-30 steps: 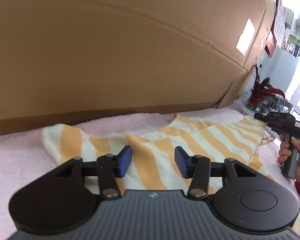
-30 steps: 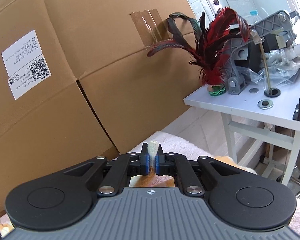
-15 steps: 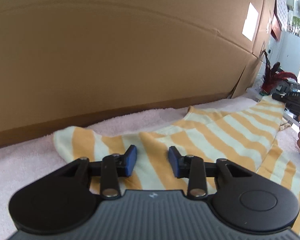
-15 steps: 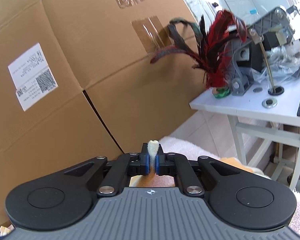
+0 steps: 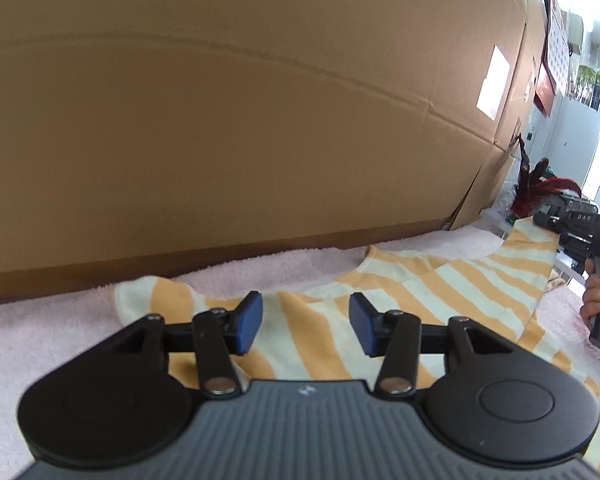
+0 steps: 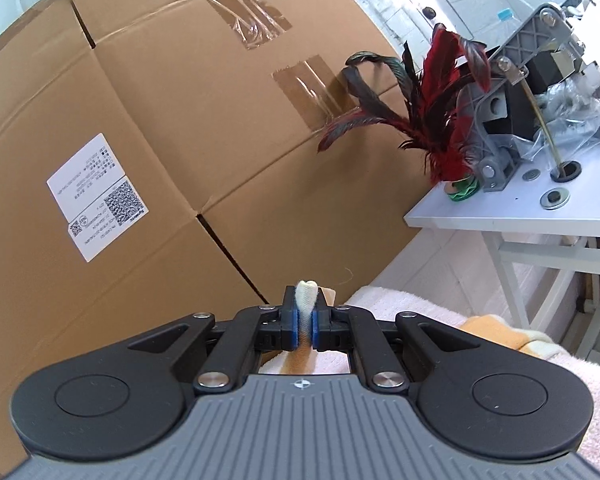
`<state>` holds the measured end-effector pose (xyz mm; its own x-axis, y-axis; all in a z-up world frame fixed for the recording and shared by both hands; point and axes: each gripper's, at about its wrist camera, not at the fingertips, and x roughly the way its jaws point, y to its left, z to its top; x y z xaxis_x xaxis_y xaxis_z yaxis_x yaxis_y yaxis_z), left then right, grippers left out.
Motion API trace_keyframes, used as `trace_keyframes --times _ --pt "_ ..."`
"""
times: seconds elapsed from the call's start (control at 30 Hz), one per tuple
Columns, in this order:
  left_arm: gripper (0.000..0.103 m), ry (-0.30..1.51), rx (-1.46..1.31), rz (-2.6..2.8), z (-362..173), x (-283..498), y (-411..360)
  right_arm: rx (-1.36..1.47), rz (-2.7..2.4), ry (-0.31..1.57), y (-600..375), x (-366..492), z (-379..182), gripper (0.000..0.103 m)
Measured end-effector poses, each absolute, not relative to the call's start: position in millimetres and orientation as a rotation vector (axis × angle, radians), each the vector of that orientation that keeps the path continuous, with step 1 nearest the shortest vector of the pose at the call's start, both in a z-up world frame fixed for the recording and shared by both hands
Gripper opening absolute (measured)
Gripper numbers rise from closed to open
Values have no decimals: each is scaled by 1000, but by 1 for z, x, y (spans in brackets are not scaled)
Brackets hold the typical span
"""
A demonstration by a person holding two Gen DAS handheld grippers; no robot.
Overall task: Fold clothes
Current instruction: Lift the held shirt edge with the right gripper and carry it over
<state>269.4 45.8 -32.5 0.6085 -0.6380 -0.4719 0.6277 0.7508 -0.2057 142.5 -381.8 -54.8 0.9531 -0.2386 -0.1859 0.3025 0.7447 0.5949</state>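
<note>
An orange and cream striped garment (image 5: 440,292) lies spread on a pink towel-covered surface (image 5: 40,344). My left gripper (image 5: 305,322) hovers open just above its near left part, nothing between the blue pads. In the left wrist view the right gripper (image 5: 556,226) is at the far right, held in a hand (image 5: 596,300), lifting a corner of the garment. In the right wrist view my right gripper (image 6: 307,322) is shut on a pinched fold of the striped garment (image 6: 307,292), which sticks up between the pads; more of the fabric (image 6: 496,330) lies to the right.
A wall of large cardboard boxes (image 5: 260,120) stands right behind the towel; it also fills the right wrist view (image 6: 180,140). A white table (image 6: 520,216) to the right carries a red feather duster (image 6: 448,120), a grey metal device (image 6: 512,100) and plastic bags.
The right gripper has lifted its garment corner higher and moved rightward. The left gripper's jaws narrowed half a second ago and have widened again; it has shifted slightly over the garment.
</note>
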Motion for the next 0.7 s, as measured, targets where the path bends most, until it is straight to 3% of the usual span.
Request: trace_keyframes --times 0.07,0.37,0.4,0.47,0.7 --pt "47 591 9 -701 -37 274 44 675 -291 107 -382 144 -55 7" --pt "48 544 7 -804 -33 262 40 660 -286 131 -377 147 -55 7" --pt "53 551 5 -802 -33 263 41 652 -285 132 -376 147 -55 7" --pt "54 565 1 -797 -33 265 44 645 -278 140 -375 149 -55 7" --pt "48 605 -14 -795 -32 270 49 737 -40 195 -356 156 -34 7"
